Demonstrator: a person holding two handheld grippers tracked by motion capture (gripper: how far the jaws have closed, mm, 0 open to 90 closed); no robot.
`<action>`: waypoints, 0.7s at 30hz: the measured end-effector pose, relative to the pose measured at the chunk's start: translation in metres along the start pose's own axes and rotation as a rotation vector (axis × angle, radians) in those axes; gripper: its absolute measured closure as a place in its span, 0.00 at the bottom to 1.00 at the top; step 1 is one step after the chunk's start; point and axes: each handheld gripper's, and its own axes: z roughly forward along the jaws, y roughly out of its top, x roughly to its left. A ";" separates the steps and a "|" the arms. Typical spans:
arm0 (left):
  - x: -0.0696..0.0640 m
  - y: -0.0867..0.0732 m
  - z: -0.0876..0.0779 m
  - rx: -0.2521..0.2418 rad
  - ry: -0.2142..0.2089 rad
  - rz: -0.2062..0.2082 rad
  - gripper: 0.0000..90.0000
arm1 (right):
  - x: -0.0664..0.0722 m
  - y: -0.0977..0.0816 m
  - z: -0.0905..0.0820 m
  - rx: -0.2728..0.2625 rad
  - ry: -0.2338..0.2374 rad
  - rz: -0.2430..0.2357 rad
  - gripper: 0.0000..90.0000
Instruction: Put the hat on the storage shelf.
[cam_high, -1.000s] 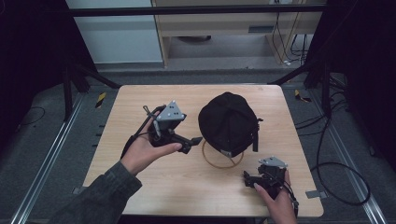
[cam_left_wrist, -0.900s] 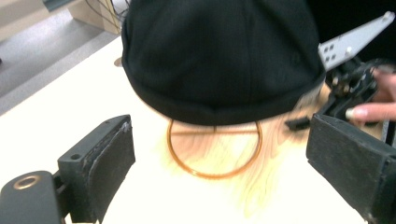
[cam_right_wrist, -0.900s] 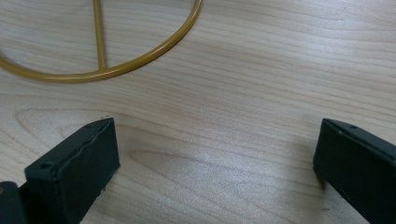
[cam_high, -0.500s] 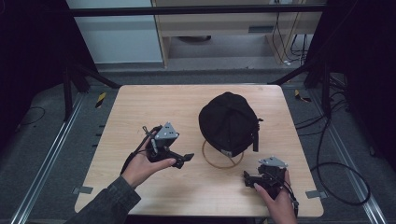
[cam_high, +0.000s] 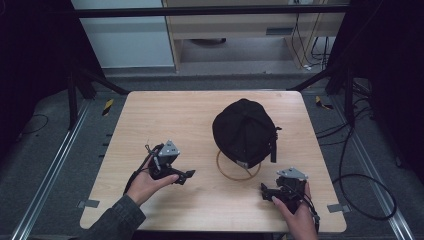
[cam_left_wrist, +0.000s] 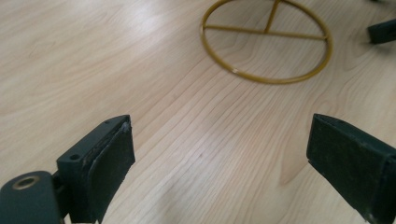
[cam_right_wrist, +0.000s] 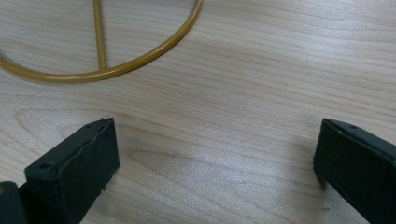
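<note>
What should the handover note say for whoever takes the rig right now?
Left tool: open, holding nothing, low over the table, left of the stand.
Right tool: open, holding nothing, near the front right edge.
Black cap: sits on the gold wire stand at mid-table; the stand's ring base lies flat on the wood, ahead of both tools in the gripper views.
Done: cap is on the stand, neither tool touching it.
Left: probably nothing on the cap; check that it sits steady.
</note>
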 end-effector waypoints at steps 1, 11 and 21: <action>0.002 -0.004 0.000 0.003 0.003 -0.005 0.08 | 0.000 0.000 0.000 0.001 -0.001 0.001 0.00; 0.014 -0.037 0.002 0.021 0.040 -0.041 0.08 | 0.000 0.000 0.000 0.001 -0.001 0.000 0.00; 0.027 -0.064 -0.001 0.042 0.082 -0.068 0.08 | 0.000 0.000 0.000 0.000 -0.001 0.000 0.00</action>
